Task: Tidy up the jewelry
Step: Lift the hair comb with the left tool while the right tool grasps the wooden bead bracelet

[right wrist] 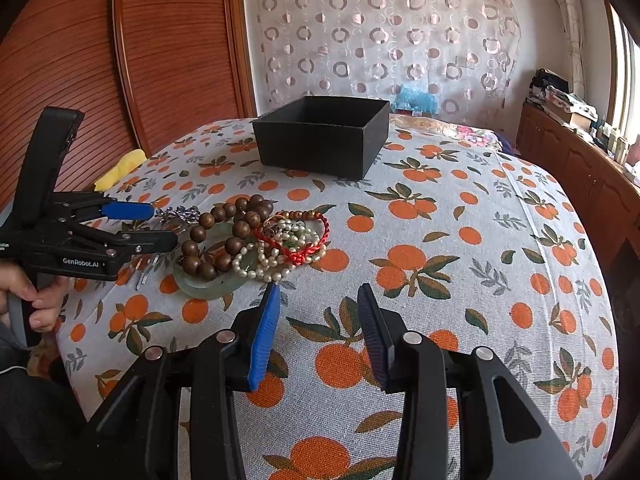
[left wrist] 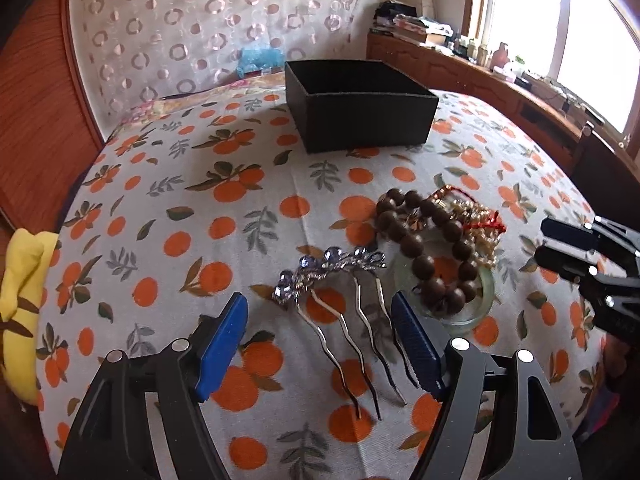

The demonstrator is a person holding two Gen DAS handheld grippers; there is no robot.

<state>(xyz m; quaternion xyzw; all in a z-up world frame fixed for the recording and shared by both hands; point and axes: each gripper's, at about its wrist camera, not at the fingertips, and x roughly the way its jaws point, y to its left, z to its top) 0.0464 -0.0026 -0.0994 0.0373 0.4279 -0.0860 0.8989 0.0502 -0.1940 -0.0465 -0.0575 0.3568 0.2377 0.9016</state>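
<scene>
A silver hair comb (left wrist: 332,276) with blue crystals lies on the orange-print cloth (left wrist: 240,200). Its prongs run between the blue fingers of my left gripper (left wrist: 318,300), which stands open around it without pressing. To its right sits a pile: a brown bead bracelet (left wrist: 432,252) over a pale jade bangle (left wrist: 478,314), with pearls and a red cord (left wrist: 486,222). An open black box (left wrist: 360,104) stands at the far side. My right gripper (right wrist: 318,288) hovers open and empty just in front of the pile (right wrist: 256,248), right of my left gripper (right wrist: 162,225).
A yellow cloth (left wrist: 20,300) lies at the left edge of the surface. A wooden wardrobe (right wrist: 160,60) stands at the left, and a cluttered wooden cabinet (left wrist: 480,76) runs under the window at the right. A hand (right wrist: 36,300) holds the left gripper's handle.
</scene>
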